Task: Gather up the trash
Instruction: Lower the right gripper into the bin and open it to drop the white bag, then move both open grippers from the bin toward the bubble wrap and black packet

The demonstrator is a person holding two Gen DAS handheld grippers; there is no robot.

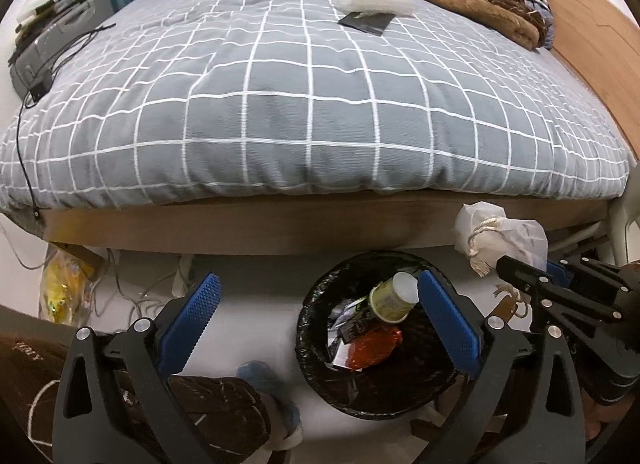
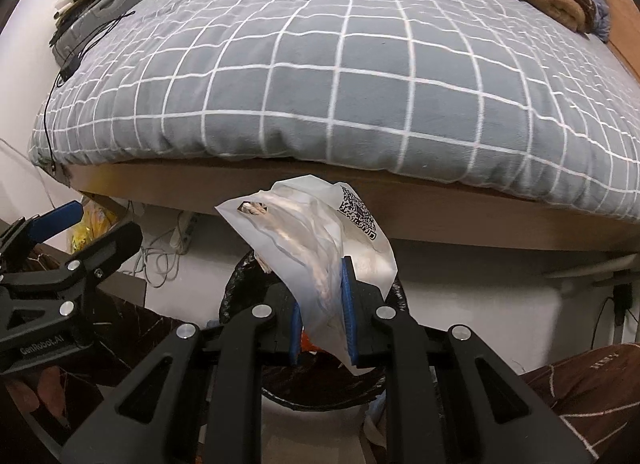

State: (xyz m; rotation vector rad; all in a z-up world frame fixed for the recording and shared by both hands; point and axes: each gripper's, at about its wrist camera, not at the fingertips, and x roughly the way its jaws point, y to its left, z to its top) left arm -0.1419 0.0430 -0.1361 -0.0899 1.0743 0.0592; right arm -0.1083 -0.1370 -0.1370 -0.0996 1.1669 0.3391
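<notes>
Right hand-held gripper [image 2: 322,314] pinching a white plastic bag [image 2: 316,244] with rope inside, bag's long axis standing up from the fingers. Directly beneath and just beyond: the black-lined trash bin [image 1: 316,348]. Left hand-held gripper [image 1: 316,316] spread wide, empty, beside the bin. Remaining on the bed [image 1: 304,103]: clear wrapper [image 1: 374,3].

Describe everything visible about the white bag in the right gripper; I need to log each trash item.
The white bag is a thin, translucent, crumpled plastic pouch with a black QR code printed near its top. Pale twisted cord shows through it and pokes out of a hole at one upper corner. It stands roughly upright, pinched near its lower part between the blue jaws of the right gripper, held above the black-lined trash bin beside the bed.
</notes>
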